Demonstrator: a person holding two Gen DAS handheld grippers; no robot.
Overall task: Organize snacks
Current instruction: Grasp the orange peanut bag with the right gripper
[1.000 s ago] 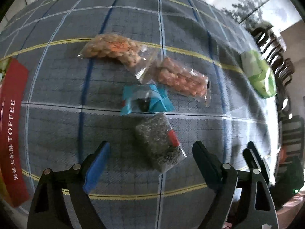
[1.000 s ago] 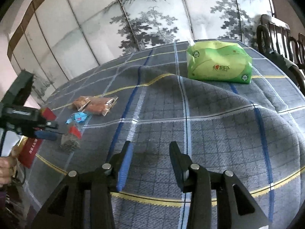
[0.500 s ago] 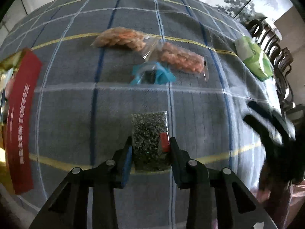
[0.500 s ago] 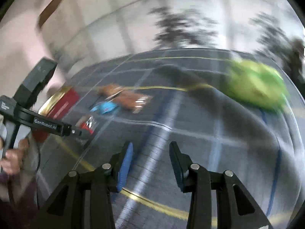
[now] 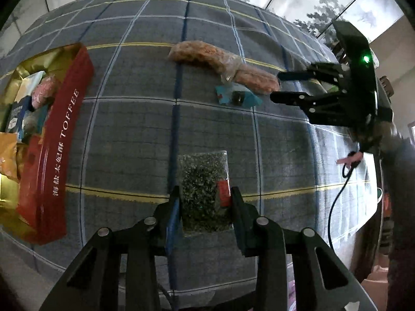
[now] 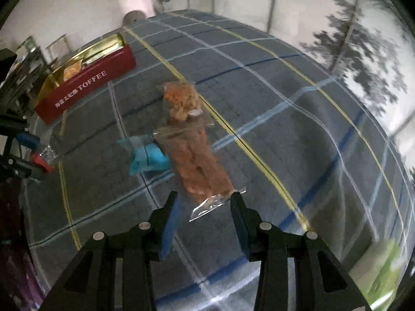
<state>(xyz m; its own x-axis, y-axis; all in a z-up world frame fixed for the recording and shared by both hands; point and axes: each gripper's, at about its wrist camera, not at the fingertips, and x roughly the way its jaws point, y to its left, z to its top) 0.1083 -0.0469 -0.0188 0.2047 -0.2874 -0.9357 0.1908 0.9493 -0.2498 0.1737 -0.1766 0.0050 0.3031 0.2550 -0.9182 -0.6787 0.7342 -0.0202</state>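
A big table wears a gray cloth [image 5: 135, 129] with blue, white and yellow lines. Behind it stand pale wall panels [image 6: 324, 13] with painted trees.

The biggest thing on the table is a long red box [image 5: 55, 140] with the word TOFFEE on its side. In the left wrist view it sits at about 9 o'clock. It is open, gold inside, and already has some snack packs in it.

Near the middle of the table lie two clear bags of orange snacks. The far orange bag [image 6: 180, 99] and the near orange bag [image 6: 201, 167] overlap where their ends meet. A small blue packet [image 6: 147, 156] lies just beside the near bag, touching it, at about 9 o'clock from it in the right wrist view.

The left gripper [image 5: 205, 202] is squeezed onto a clear bag of dark bits [image 5: 203, 186] with a red tag. The bag sticks out from between the fingers toward 12 o'clock. The red box is off to this gripper's 9 o'clock, well apart.

The right gripper [image 6: 205, 202] is spread apart and holds nothing. The clear tail end of the near orange bag lies between its fingertips, with the rest of the bag at 12 o'clock. I cannot tell if the fingers touch it.
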